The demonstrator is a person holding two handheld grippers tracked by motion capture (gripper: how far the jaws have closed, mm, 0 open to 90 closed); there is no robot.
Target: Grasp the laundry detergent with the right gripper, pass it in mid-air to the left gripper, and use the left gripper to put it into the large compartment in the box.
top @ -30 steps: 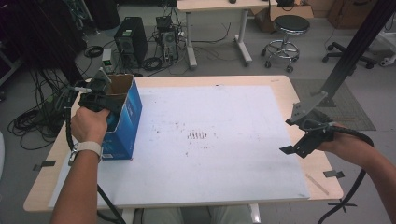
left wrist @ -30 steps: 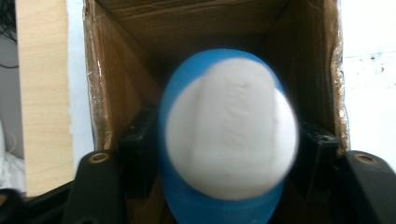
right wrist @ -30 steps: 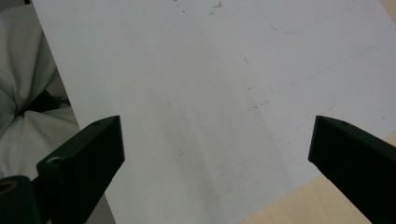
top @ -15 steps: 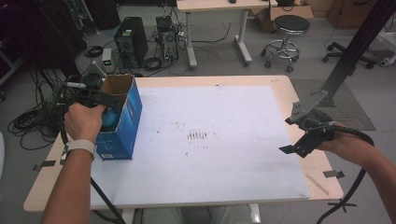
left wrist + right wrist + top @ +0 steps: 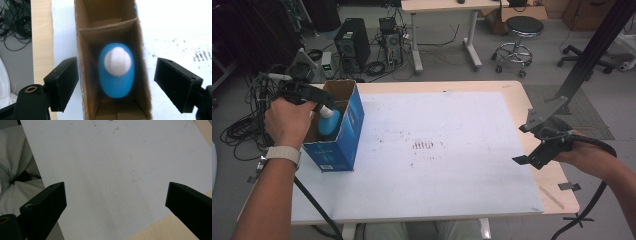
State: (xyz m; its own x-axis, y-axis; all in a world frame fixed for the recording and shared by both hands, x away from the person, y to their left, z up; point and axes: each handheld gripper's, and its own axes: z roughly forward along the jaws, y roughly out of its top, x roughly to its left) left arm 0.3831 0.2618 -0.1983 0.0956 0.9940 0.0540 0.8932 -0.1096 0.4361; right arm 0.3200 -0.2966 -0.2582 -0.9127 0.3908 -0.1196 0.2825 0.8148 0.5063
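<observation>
A blue bottle [image 5: 329, 125] with a white cap [image 5: 117, 61] stands upright inside an open blue cardboard box [image 5: 343, 135] at the table's left edge. My left gripper [image 5: 314, 97] hovers above the box's left rim, open. In the left gripper view that gripper [image 5: 117, 85] looks straight down into the box [image 5: 85, 75], its jaws spread wider than the box and touching nothing. My right gripper [image 5: 532, 142] hangs open over the table's right edge. Beneath this gripper [image 5: 115, 207] lies bare white sheet.
A white sheet [image 5: 437, 150] covers most of the wooden table [image 5: 517, 100]. A cardboard divider [image 5: 107, 25] splits the box into two cells. On the floor behind are computer towers [image 5: 349, 42], cables, a second desk and a stool [image 5: 514, 30].
My left hand has drawn back to the left and up from over the box, baring the blue bottle inside it. The right gripper has stayed put.
</observation>
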